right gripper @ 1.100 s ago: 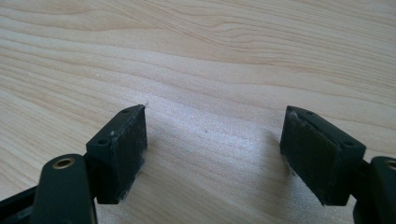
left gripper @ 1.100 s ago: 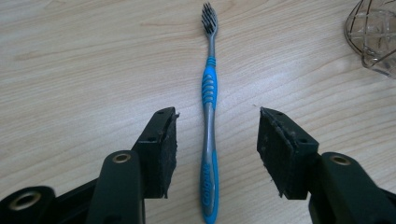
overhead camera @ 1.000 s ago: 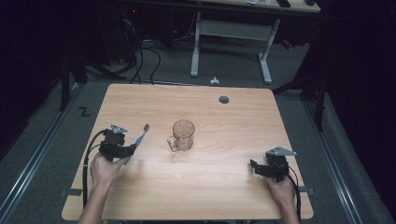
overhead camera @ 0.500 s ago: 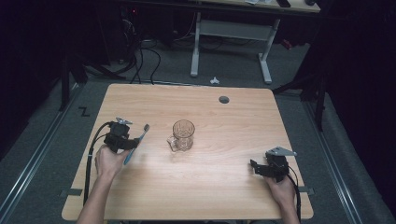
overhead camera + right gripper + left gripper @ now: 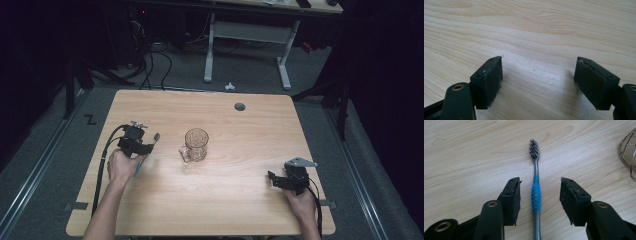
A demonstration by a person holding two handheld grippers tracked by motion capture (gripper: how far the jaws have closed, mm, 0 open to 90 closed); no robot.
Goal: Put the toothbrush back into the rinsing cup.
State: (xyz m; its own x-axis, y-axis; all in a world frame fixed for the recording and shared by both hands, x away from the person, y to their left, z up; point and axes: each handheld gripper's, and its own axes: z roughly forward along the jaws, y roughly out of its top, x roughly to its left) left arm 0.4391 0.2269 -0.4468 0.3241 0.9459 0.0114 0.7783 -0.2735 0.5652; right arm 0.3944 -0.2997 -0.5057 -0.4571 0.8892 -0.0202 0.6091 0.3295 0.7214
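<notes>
Nearest the table's [image 5: 240,210] front edge: right hand [image 5: 301,204] resting low at the right, carrying the right gripper [image 5: 272,180]. Seen through the right gripper view [image 5: 539,58]: jaws wide apart, nothing but bare wood between them. Judged idle for now, well apart from everything else.

Further in, at the left: left hand [image 5: 120,167] carrying the left gripper [image 5: 149,146], set over a blue-and-grey toothbrush [image 5: 155,136]. Viewed along the left gripper [image 5: 540,180]: jaws about half spread, one on each side of the toothbrush's [image 5: 536,195] blue grip, clear wood visible between pad and handle on both sides. No contact, no hold. Toothbrush lying flat on the table, bristle end pointing away from the jaws.

Beyond, near the table's middle: clear glass mug [image 5: 196,144] standing upright, handle toward the near side, looking empty. Just glimpsed at the right edge of the left gripper view [image 5: 629,155], near the toothbrush but apart from it.

Farthest: small dark round hole [image 5: 240,106] near the table's back edge, then a white desk frame [image 5: 245,45] on the floor behind.

Judged early in the job: lining up over the toothbrush done. Left to do: closing on the handle, lifting, carrying across and, most likely, standing the toothbrush in the mug.
</notes>
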